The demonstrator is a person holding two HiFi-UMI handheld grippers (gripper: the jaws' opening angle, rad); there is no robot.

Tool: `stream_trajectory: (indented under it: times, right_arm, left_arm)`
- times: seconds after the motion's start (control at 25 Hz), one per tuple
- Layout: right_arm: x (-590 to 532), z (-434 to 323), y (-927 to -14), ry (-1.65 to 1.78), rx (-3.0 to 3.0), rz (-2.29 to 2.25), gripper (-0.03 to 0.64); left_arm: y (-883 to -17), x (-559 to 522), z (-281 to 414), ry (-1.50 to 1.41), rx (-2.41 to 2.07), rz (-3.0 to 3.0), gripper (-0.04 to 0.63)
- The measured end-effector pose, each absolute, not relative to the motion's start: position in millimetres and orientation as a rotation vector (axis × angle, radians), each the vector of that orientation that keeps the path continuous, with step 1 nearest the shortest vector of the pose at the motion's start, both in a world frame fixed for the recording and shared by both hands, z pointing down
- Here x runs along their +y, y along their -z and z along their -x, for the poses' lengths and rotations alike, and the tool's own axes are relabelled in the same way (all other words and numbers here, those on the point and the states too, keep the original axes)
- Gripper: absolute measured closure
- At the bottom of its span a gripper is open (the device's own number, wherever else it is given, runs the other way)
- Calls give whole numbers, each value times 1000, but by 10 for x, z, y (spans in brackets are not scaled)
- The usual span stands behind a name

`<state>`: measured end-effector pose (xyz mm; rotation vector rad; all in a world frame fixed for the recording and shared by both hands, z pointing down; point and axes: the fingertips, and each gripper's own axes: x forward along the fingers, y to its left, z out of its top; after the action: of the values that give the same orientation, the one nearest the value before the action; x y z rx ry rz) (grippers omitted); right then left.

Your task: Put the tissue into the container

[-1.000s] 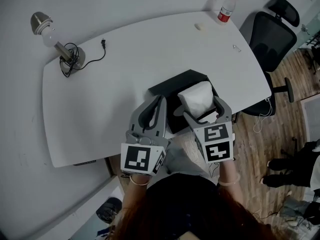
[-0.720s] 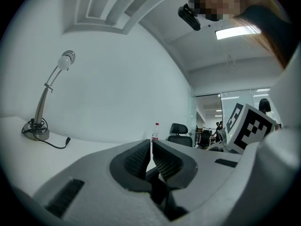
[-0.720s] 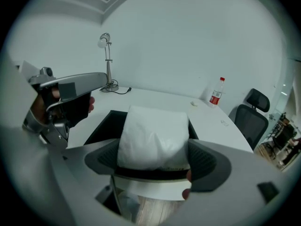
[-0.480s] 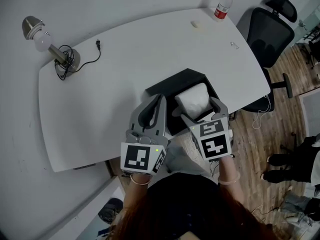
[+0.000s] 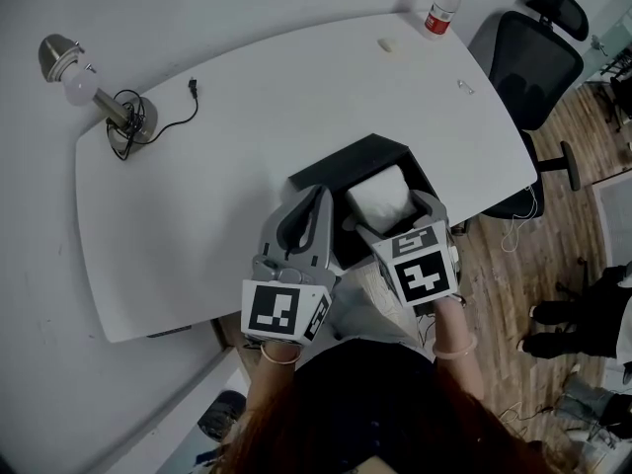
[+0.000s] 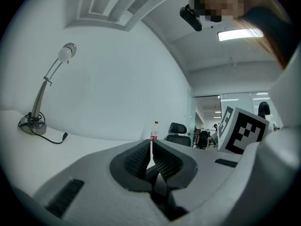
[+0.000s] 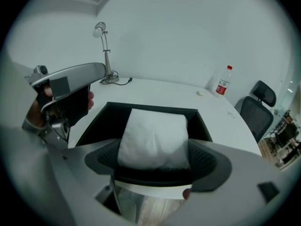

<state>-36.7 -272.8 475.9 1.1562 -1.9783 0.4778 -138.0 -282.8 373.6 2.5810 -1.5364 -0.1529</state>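
**Head view: tissue pack lowered into the black container**

Over the last second the right tool (image 5: 391,213) has carried the tissue pack (image 5: 380,194) lower. The pack now sits within the walls of the black container (image 5: 331,171) at the front edge of the bench (image 5: 247,117), so placing looks nearly done and only the release remains.

The right gripper view adds what the head view hides: both pads press the pack's sides and hold it. Whether the pack rests on the container floor is unclear.

The left gripper view shows the left tool (image 6: 150,150) closed to a slit and empty, pointing across the bench toward a bottle (image 6: 154,131).
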Motion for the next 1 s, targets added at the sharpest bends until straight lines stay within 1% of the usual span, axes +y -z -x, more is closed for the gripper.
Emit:
stream_trajectory:
  times: [0.72, 1.0]
  right_arm:
    - [-2694, 401, -4799, -525, -1948, -1054, 192]
    - [-2706, 385, -4727, -507, -1973, -1090, 193]
  left_arm:
    - [-3778, -2902, 1347, 171, -1517, -2569, 560]
    - [-3771, -2867, 1382, 177, -1528, -2562, 559]
